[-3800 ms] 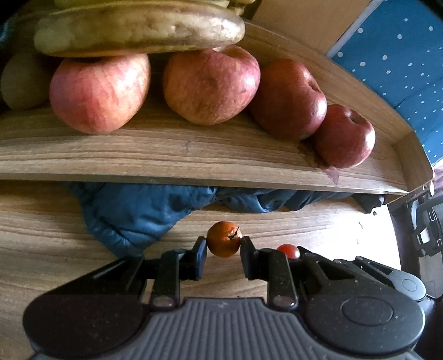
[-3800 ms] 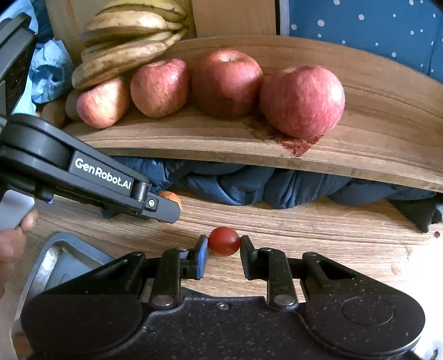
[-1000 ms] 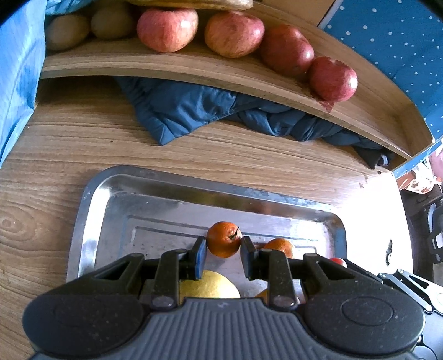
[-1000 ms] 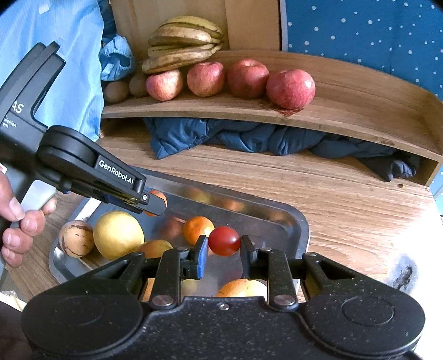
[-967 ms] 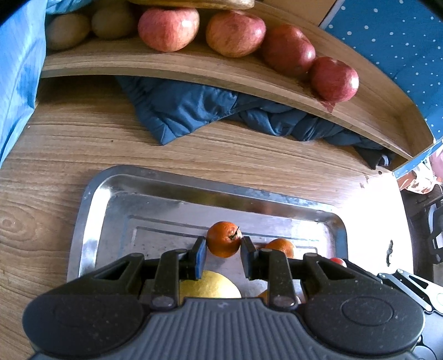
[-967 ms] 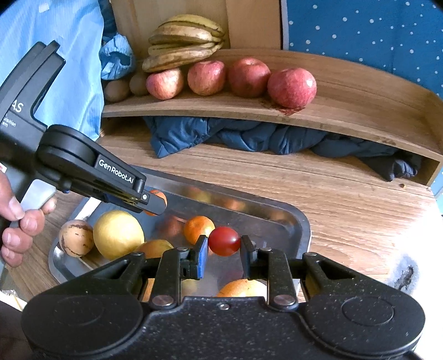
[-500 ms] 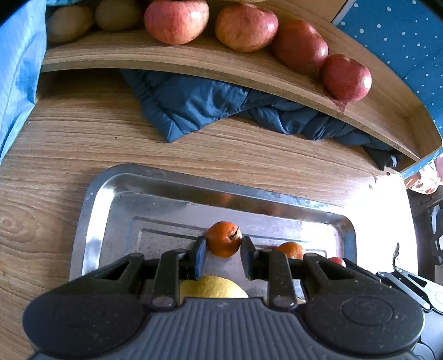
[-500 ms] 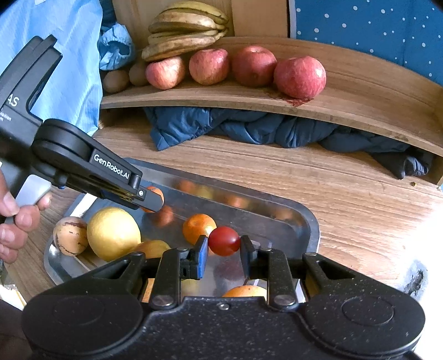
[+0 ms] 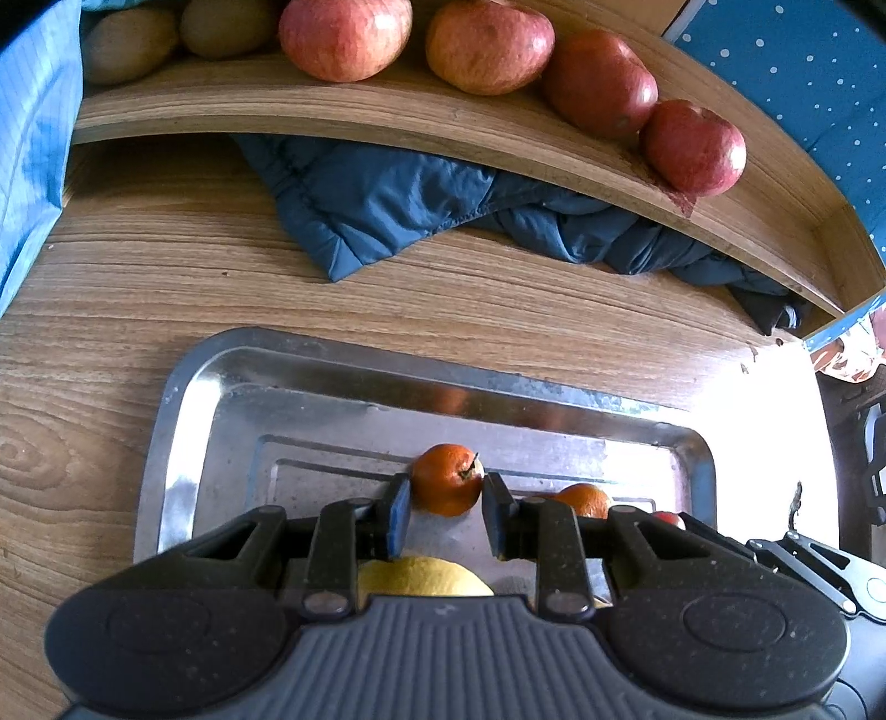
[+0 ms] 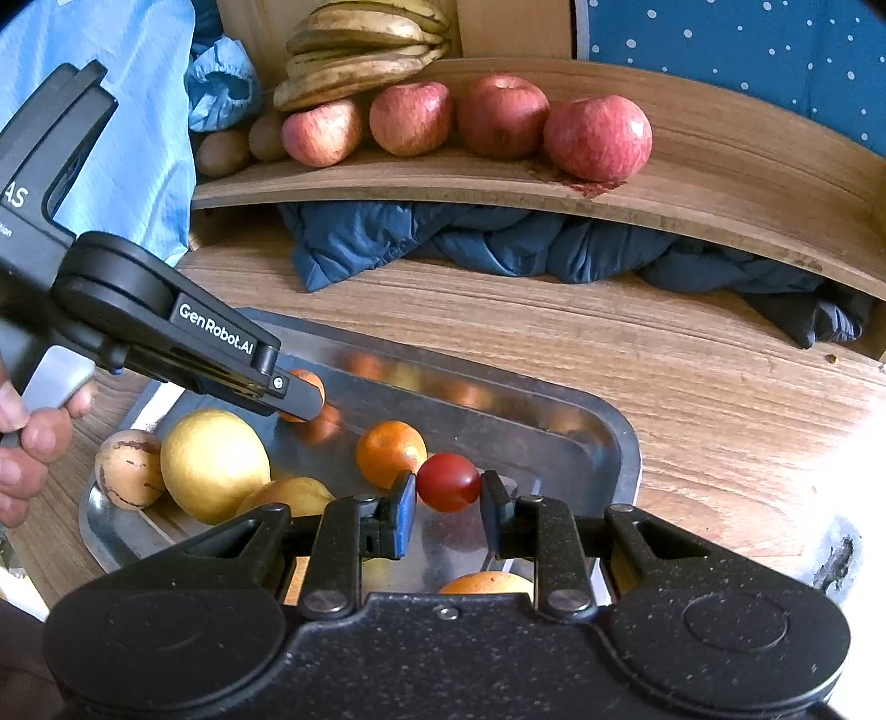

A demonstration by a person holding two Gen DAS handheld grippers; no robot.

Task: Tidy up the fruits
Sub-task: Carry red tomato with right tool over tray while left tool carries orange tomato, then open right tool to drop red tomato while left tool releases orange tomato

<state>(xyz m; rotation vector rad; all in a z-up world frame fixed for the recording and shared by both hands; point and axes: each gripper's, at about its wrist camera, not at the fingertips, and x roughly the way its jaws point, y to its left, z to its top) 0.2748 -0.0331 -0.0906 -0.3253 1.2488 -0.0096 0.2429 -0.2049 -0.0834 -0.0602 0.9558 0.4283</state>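
Left gripper (image 9: 446, 518) clenched on a small orange (image 9: 447, 479), held above the steel tray (image 9: 183, 387). Right gripper (image 10: 447, 516) clenched on a cherry tomato (image 10: 448, 482), over the tray's right end.

Step in hand, by my reading: setting both down in the tray. Best lowered close to the tray floor before letting go, since both are round and will roll; aim for bare metal.

In the way: yellow fruit (image 10: 213, 465) and a loose orange (image 10: 390, 451) already in the tray, near both grippers.

Beyond, on the table (image 9: 111, 266): blue jacket (image 9: 387, 205). Shelf (image 10: 720, 166) above with apples (image 10: 598, 135) and bananas (image 10: 360, 41).
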